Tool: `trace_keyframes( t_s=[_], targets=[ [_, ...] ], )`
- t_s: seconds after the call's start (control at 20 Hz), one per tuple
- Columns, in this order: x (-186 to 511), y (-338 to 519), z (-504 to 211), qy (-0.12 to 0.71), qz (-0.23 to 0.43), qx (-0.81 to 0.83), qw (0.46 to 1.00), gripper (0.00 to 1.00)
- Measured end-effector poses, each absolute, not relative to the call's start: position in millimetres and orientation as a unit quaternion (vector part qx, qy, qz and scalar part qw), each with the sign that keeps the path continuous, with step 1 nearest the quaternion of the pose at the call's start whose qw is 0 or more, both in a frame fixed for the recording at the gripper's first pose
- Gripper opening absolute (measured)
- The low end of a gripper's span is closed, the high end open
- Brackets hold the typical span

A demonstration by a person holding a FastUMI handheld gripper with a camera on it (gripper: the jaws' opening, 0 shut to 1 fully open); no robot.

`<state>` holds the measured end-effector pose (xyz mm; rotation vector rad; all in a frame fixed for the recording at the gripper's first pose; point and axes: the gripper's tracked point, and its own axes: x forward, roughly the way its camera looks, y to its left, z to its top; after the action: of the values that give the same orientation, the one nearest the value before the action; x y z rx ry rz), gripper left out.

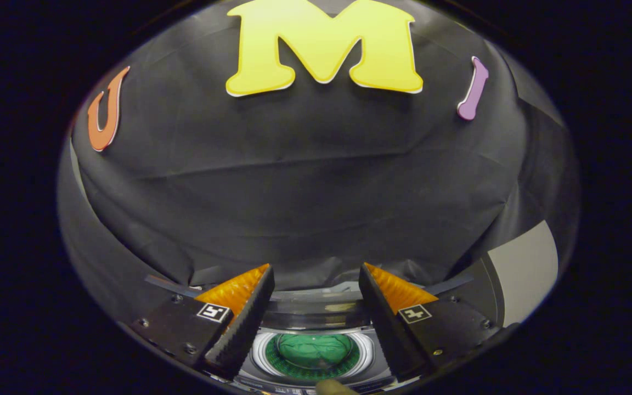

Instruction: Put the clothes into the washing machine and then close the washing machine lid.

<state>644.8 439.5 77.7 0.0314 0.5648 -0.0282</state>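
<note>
**Student:** Starting with the task's thing, where is it?

**Tutor:** Between the two fingers and below them sits the washing machine point(316, 334). Its top faces upward, and a round opening ringed by a pale band lies in it. Through that opening shows something green point(313, 351) under what may be a clear lid or inside the drum. Whether the green mass is cloth, I cannot tell. Whether the lid is shut or raised is also not plain from this angle.

**Student:** And the tongs?

**Tutor:** The gripper point(316, 288) is spread wide. One finger point(239, 318) stands on one side of the opening, and the other finger point(390, 318) stands on the far side. Nothing lies between the tips, and neither pad touches any object. Each finger carries a small square marker near its base.

**Student:** What is that small rounded shape beneath the opening?

**Tutor:** A tan rounded object point(333, 387) pokes in just beside the machine's near edge. It is cut off, so I cannot say what it is.

**Student:** And farther out?

**Tutor:** Beyond the fingers hangs the black cloth wall point(305, 186), creased in shallow folds, rising directly behind the machine. To one side, past the second finger, a pale grey panel point(524, 269) stands against the cloth.
</note>
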Motion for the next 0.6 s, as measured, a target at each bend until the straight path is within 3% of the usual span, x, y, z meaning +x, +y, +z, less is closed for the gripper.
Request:
trace_keyframes(
  t_s=[0.6],
  targets=[
    [605, 439, 71, 0.26, -0.005, 0.013, 0.965, 0.97]
  ],
)
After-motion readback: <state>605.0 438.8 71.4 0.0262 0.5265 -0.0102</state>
